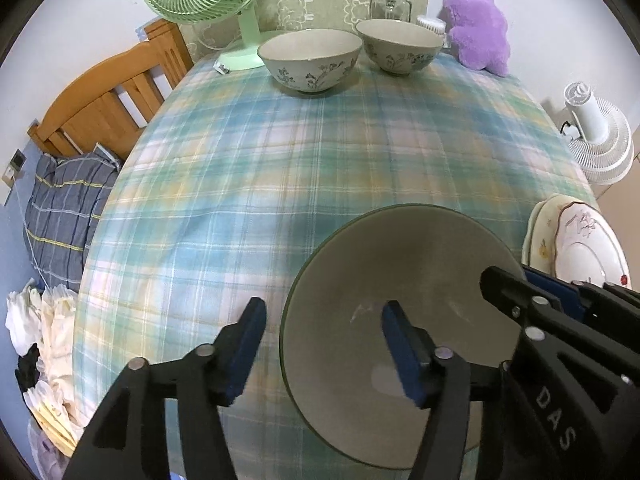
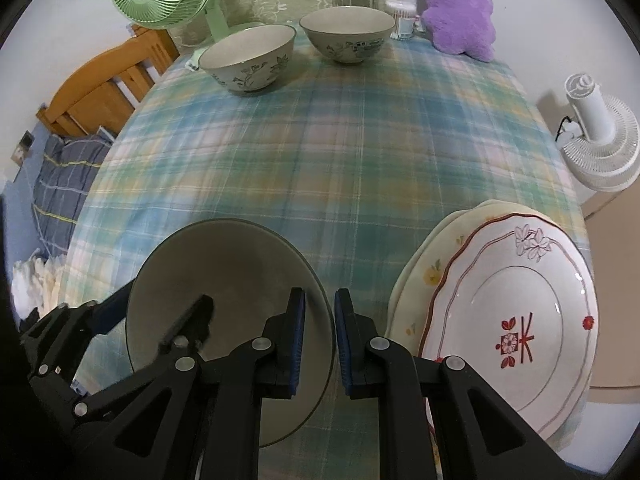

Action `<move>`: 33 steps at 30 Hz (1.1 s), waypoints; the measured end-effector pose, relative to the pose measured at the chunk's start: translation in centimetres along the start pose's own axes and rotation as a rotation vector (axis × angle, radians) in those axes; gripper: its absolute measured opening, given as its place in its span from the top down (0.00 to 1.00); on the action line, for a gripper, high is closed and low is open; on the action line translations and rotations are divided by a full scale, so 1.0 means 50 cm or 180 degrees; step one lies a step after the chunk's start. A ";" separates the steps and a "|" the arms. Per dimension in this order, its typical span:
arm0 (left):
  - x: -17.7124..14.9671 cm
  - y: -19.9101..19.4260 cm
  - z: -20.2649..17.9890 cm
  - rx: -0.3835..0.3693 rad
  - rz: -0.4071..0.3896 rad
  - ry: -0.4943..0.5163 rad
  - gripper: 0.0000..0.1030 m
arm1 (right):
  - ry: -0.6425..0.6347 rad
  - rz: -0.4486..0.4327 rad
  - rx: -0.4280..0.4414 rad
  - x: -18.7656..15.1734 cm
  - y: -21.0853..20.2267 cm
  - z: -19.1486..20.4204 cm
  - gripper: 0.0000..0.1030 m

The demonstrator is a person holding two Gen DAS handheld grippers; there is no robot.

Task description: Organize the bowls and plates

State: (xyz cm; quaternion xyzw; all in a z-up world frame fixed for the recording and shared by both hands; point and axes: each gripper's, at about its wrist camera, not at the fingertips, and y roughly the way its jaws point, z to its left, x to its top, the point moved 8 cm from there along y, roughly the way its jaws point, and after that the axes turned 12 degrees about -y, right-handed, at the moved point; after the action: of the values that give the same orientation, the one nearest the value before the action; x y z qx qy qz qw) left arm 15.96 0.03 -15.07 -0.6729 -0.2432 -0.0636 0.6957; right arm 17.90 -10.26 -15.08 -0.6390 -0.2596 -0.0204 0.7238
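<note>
**Plates stacked, one bowl at the front, two bowls left at the back**

Your plates look sorted: the red-patterned plate [image 2: 516, 320] sits on top of a pale yellow plate [image 2: 416, 276] at the lower right of the right wrist view, both on the checked worktop [image 2: 320, 152].

The bowls are the unfinished part. A plain near bowl [image 1: 400, 280] rests at the bottom of both views. Your left claw [image 1: 320, 344] stands apart, with one finger outside the bowl's left rim and the other inside over the hollow; neither pad seems to press on the rim. Your right claw [image 2: 320, 336] is nearly together, straddling the bowl's right rim, which appears pinched between the pads, so it likely holds the bowl.

Two flowered bowls wait at the top of the frame: the left far bowl [image 2: 248, 60] and the right far bowl [image 2: 348, 34], side by side and not nested. Judging from this, you have roughly half done; those two probably need stacking with the near one.
</note>
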 end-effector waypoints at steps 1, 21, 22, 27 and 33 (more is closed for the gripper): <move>0.000 -0.004 -0.002 -0.0017 -0.0006 -0.0008 0.32 | 0.0006 0.0000 0.0025 0.000 0.000 -0.002 0.79; 0.208 -0.111 0.012 -0.0322 -0.0572 -0.0061 0.11 | 0.0038 -0.0684 -0.0226 0.168 -0.127 -0.006 0.26; 0.227 -0.117 0.009 -0.0315 -0.0623 -0.0060 0.11 | 0.0028 -0.0711 -0.0247 0.189 -0.136 -0.011 0.26; 0.320 -0.119 -0.002 -0.0185 -0.0778 -0.0140 0.11 | -0.0089 -0.0858 -0.0253 0.280 -0.152 -0.029 0.26; 0.416 -0.086 -0.008 0.0037 -0.0879 -0.0235 0.14 | -0.0225 -0.0958 -0.0120 0.395 -0.128 -0.053 0.26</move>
State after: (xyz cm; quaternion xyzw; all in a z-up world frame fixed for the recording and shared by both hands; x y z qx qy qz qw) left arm 32.46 4.26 -2.36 -0.6308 -0.3592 -0.1326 0.6749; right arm 33.59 -7.92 -1.39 -0.6067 -0.3773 -0.1111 0.6908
